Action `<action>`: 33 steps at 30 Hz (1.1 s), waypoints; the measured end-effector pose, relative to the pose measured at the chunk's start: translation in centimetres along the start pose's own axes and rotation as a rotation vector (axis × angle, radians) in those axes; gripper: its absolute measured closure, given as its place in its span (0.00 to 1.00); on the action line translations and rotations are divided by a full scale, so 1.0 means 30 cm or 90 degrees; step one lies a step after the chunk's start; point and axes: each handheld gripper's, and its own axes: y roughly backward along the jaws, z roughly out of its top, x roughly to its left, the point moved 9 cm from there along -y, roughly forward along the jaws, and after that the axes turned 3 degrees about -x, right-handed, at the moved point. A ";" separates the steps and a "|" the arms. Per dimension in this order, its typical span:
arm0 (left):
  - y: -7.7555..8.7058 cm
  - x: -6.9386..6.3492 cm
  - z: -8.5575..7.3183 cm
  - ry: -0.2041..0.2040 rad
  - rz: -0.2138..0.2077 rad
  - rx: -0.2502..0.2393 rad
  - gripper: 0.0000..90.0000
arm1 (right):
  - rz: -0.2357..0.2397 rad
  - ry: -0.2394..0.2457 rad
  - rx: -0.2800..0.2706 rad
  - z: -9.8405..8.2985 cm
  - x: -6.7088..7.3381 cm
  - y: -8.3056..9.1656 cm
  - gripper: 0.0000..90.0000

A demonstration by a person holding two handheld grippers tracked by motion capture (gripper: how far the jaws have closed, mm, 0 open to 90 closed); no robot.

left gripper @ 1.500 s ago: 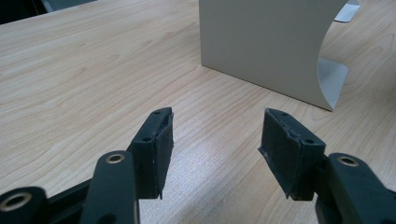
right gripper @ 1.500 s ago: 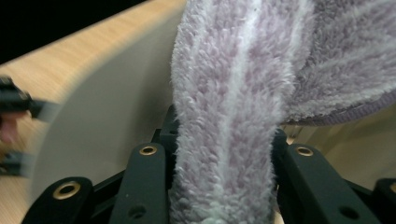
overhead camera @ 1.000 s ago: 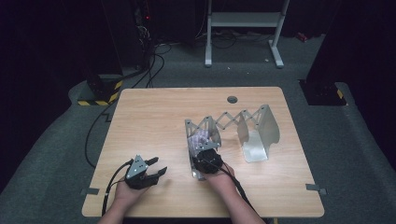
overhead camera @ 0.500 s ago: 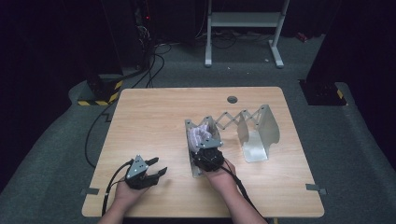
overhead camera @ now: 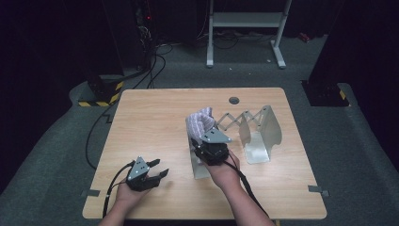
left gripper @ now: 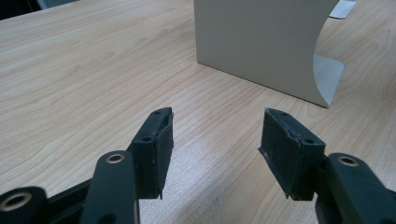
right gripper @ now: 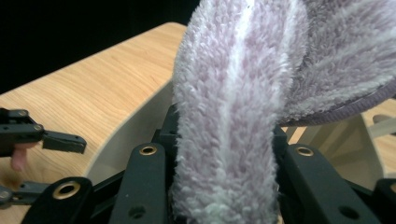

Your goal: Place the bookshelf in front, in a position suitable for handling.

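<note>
Overhead, fluffy lilac-striped towel (overhead camera: 200, 121) between right gripper (overhead camera: 208, 141) jaws.

A light wooden table (overhead camera: 155, 117) stands on grey carpet (overhead camera: 56, 141) (a round hole (overhead camera: 234, 100) near its far edge). On it rests a metal expanding rack (overhead camera: 256, 134), its near end plate (left gripper: 261, 46) upright on the wood.

no readable text, no labels, no brand marks, no numbers on anything in view

Fluffy cloth's (right gripper: 233, 107) top past the frame edge, tongs' pads behind it
</note>
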 end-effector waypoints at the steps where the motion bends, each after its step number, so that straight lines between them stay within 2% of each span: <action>1: 0.000 0.001 0.000 -0.001 0.000 0.000 0.49 | 0.000 -0.003 0.007 -0.014 -0.001 -0.009 0.72; 11: -0.002 -0.003 -0.001 -0.001 -0.002 0.001 0.49 | 0.015 -0.033 0.117 -0.228 0.008 -0.113 0.72; 15: -0.003 -0.008 0.000 0.000 -0.005 0.001 0.49 | 0.021 -0.048 0.154 -0.295 0.011 -0.146 0.71; 18: -0.002 -0.014 0.003 -0.002 -0.007 -0.003 0.49 | 0.021 -0.049 0.186 -0.346 0.005 -0.170 0.70; 20: -0.002 -0.020 0.005 -0.003 -0.010 -0.003 0.49 | 0.022 -0.052 0.191 -0.367 0.001 -0.177 0.70; 25: -0.005 -0.039 0.006 -0.003 -0.018 -0.002 0.49 | 0.017 -0.045 0.174 -0.352 0.002 -0.131 0.71; 29: -0.011 -0.064 0.012 -0.004 -0.026 -0.002 0.49 | 0.014 -0.037 0.147 -0.345 -0.009 -0.041 0.71; 33: -0.024 -0.095 0.015 -0.009 -0.038 0.003 0.48 | 0.000 -0.021 0.127 -0.361 -0.042 0.056 0.71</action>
